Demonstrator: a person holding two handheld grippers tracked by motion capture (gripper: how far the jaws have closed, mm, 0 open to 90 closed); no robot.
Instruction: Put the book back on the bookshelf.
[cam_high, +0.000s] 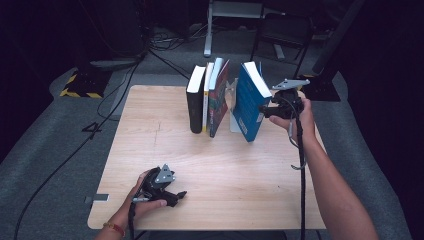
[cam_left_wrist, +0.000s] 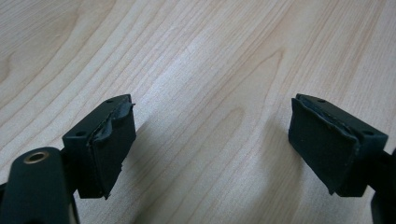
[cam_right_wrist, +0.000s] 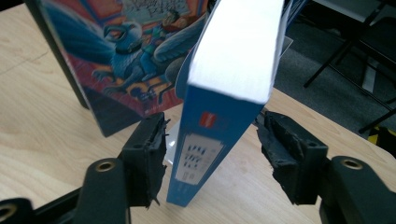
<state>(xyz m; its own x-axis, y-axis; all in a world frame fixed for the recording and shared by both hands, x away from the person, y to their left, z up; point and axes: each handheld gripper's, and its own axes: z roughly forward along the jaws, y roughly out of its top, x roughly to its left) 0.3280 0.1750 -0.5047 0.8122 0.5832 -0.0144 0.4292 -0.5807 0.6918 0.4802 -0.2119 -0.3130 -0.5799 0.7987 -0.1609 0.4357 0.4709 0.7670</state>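
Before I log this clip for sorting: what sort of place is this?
Probably a lab or studio set up for recording, not a home: a lone wooden table on grey carpet, cables trailing across the floor, dark surroundings, and a folding chair behind.

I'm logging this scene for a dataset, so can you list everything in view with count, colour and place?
Blue book: one, blue cover, white pages, tilted at the row's right end, between the right gripper's open jaws.
Other books: three, black, white-yellow and illustrated, upright at the table's far middle.
Bookend: one, pale, between the illustrated and blue books.
Table: one, light wood.
Folding chair: one, black, on the floor behind.
Left gripper: black, open, low over the near table.
Right gripper: black, open, around the blue book.
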